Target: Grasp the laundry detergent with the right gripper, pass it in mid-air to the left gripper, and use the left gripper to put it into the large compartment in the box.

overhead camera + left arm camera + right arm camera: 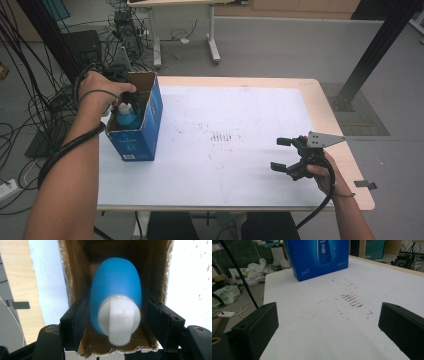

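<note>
A blue bottle (127, 118) with a white cap (118, 320) stands upright inside an open-topped blue cardboard box (136, 137) at the table's left edge. My left gripper (128, 98) hangs over the box mouth, pointing down. In the left gripper view its jaws flank the bottle (116, 285) at the cap, with a thin gap on each side, so the left gripper (117, 321) is open. My right gripper (281, 154) rests low near the table's right front, open, with nothing between its jaws. The right gripper view looks across the table at the box (319, 257).
A white sheet (240, 170) covers the wooden table, with brownish stains (222, 136) near the middle. Cables and equipment (45, 90) crowd the floor to the left. Another table's legs (212, 40) stand behind, and a black post (375, 50) stands at the right.
</note>
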`<state>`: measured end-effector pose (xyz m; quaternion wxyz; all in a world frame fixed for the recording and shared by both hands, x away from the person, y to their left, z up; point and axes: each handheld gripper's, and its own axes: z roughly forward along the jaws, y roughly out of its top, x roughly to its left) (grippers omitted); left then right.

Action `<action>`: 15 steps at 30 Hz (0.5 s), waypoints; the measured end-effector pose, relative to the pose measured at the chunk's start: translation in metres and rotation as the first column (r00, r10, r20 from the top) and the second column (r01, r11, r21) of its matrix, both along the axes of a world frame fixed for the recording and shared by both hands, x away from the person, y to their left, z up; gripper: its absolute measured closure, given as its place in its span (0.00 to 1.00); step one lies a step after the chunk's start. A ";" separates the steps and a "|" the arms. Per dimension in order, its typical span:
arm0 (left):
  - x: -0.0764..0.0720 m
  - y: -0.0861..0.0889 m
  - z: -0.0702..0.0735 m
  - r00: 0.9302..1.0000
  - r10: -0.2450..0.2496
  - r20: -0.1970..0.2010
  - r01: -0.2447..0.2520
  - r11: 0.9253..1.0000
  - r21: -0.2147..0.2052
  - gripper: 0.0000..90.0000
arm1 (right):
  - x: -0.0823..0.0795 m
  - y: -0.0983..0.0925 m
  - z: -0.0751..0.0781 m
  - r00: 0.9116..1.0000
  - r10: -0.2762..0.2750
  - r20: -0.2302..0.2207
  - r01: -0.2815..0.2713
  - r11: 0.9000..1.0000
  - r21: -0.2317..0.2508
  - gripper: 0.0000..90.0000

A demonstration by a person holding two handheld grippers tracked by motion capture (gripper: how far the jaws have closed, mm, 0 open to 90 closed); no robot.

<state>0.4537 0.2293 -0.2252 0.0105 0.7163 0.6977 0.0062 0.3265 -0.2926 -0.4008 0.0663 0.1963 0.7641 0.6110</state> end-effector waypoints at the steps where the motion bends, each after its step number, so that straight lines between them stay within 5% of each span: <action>1: 0.000 0.000 0.003 1.000 -0.003 -0.002 0.003 1.000 -0.002 0.38 | 0.000 0.000 0.000 1.000 -0.001 0.001 0.001 1.000 0.000 0.03; 10: -0.013 -0.009 0.035 0.997 -0.035 0.062 0.034 0.999 0.017 0.35 | 0.001 0.001 0.002 1.000 0.002 0.002 -0.002 1.000 0.003 0.03; 15: -0.020 -0.016 0.041 0.995 -0.057 0.076 0.056 0.998 0.017 0.32 | 0.003 0.002 0.002 1.000 0.003 0.000 -0.003 1.000 0.000 0.03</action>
